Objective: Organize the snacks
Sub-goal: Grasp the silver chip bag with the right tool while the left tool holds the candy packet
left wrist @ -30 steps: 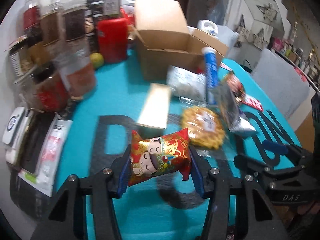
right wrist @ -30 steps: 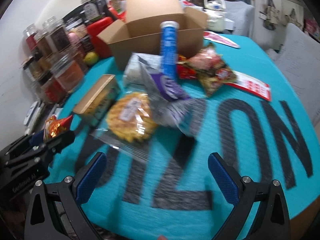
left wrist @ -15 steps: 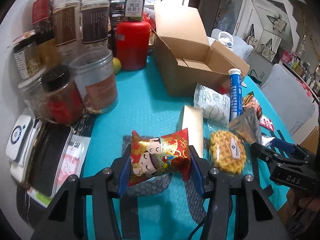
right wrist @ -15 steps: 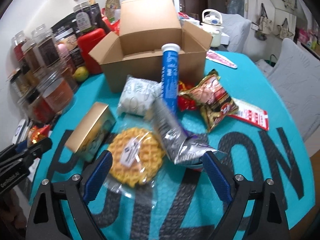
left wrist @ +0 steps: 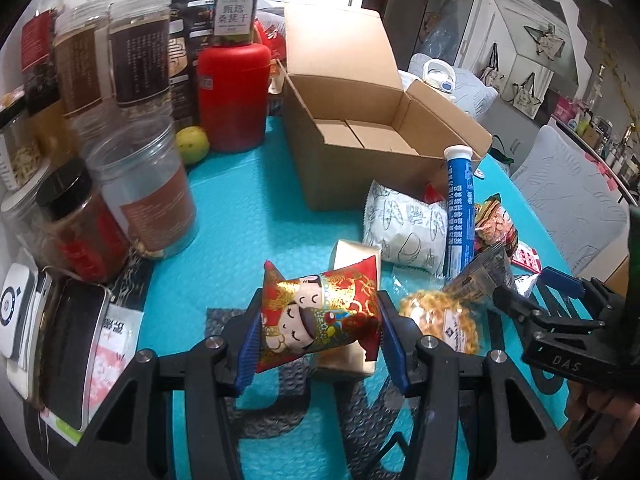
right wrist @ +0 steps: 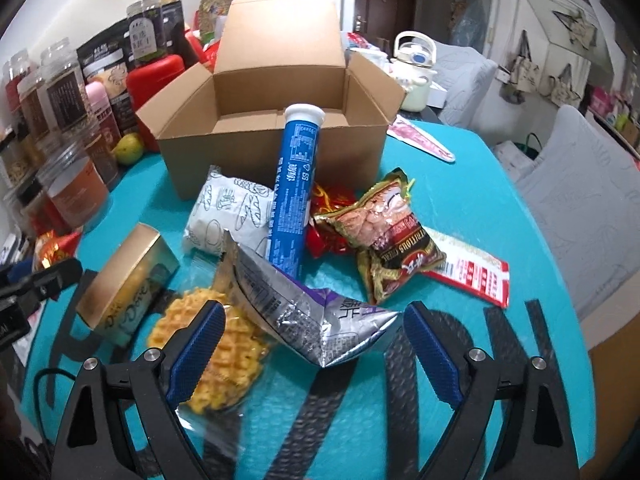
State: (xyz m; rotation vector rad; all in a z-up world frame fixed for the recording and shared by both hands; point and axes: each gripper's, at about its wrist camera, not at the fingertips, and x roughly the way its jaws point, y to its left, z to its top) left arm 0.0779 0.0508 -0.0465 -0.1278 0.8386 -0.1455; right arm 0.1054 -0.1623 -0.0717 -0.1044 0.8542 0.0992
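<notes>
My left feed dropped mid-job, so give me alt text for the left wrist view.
The left claw is shut on a red and gold snack packet, held above the teal table mat. Beyond it an open cardboard box stands empty, with loose snacks and a blue tube at its right. Jars line the left; the right claw shows at the right edge.

Both tools have moved toward the cardboard box [right wrist: 272, 136], and the silver packet [right wrist: 316, 320] now sits between the right tool's [right wrist: 316, 344] slightly narrowed jaws.
</notes>
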